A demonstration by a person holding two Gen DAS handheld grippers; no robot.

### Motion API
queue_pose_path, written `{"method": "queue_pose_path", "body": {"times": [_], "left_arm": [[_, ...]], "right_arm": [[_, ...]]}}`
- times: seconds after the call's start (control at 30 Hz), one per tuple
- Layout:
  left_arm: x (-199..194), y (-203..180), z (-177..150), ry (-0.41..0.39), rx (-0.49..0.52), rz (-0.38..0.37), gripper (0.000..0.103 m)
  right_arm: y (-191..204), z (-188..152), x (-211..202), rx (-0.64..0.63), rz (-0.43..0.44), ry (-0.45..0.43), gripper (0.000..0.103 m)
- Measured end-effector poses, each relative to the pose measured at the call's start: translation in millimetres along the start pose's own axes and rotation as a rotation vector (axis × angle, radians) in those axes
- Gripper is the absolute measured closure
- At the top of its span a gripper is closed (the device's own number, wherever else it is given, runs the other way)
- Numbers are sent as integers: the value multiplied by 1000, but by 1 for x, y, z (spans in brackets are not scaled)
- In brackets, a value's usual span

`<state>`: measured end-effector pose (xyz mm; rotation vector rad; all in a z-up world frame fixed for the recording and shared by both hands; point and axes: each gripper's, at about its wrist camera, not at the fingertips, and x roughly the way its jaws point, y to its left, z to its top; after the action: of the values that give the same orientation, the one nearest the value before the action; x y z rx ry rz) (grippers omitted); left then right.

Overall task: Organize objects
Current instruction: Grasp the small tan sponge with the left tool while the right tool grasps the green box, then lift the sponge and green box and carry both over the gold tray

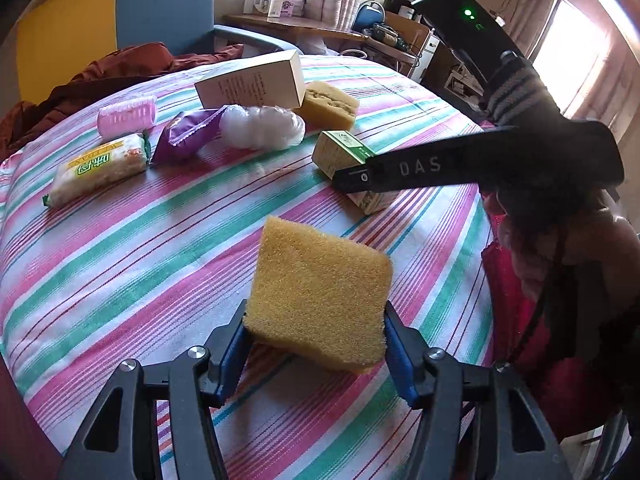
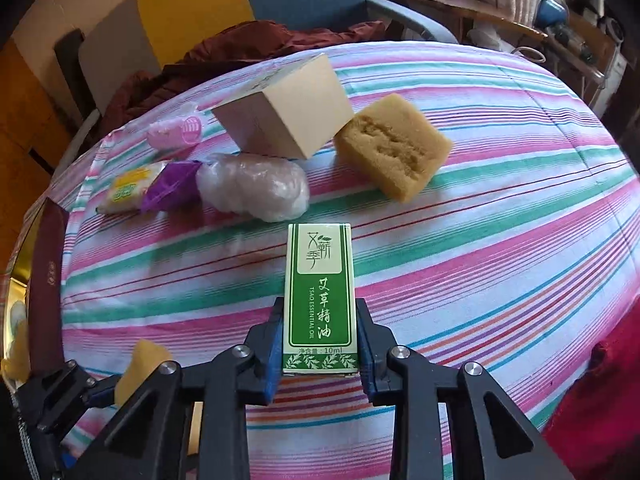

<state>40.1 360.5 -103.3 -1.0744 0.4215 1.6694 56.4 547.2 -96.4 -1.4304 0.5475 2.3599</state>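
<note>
My left gripper (image 1: 316, 332) is shut on a yellow sponge (image 1: 318, 294) and holds it above the striped cloth (image 1: 120, 264). My right gripper (image 2: 320, 340) is shut on a green essential oil box (image 2: 319, 296), also seen in the left wrist view (image 1: 344, 152). On the far side lie a second sponge (image 2: 394, 146), a cream box (image 2: 286, 110), a clear plastic bundle (image 2: 254, 192), a purple packet (image 2: 170, 190), a yellow-labelled packet (image 2: 128, 192) and a pink roll (image 2: 176, 132).
A dark red cloth (image 2: 256, 44) is heaped at the table's far edge before a blue and yellow chair (image 2: 240, 0). A wooden shelf (image 2: 460, 4) with boxes stands at the back right. Red fabric (image 2: 600, 400) hangs at the right edge.
</note>
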Motion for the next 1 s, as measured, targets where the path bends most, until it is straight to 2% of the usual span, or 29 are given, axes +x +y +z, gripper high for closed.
{"method": "queue_pose_path", "body": {"times": [0.07,0.3,0.57,0.63,0.83,1.0], "left_arm": [[-4,4,-2,1,-21,3,43],[-16,9,-7,-7,-43,95,44],[-73,27,-21,-102,-95,158,44],[-93,38,-27,-134,-136,166,44],[-156,82,-51,-244,-286,262,44],[-201,129,-86,-309,-437,374,44]], "right_arm": [[4,-1,0,-22,0,7,72],[17,-4,-4,-81,55,14,72],[39,-10,-10,-145,85,-5,72],[43,-11,-13,-157,94,-12,72],[65,-15,-19,-195,106,-21,72],[97,-16,-41,-250,149,-49,72]]}}
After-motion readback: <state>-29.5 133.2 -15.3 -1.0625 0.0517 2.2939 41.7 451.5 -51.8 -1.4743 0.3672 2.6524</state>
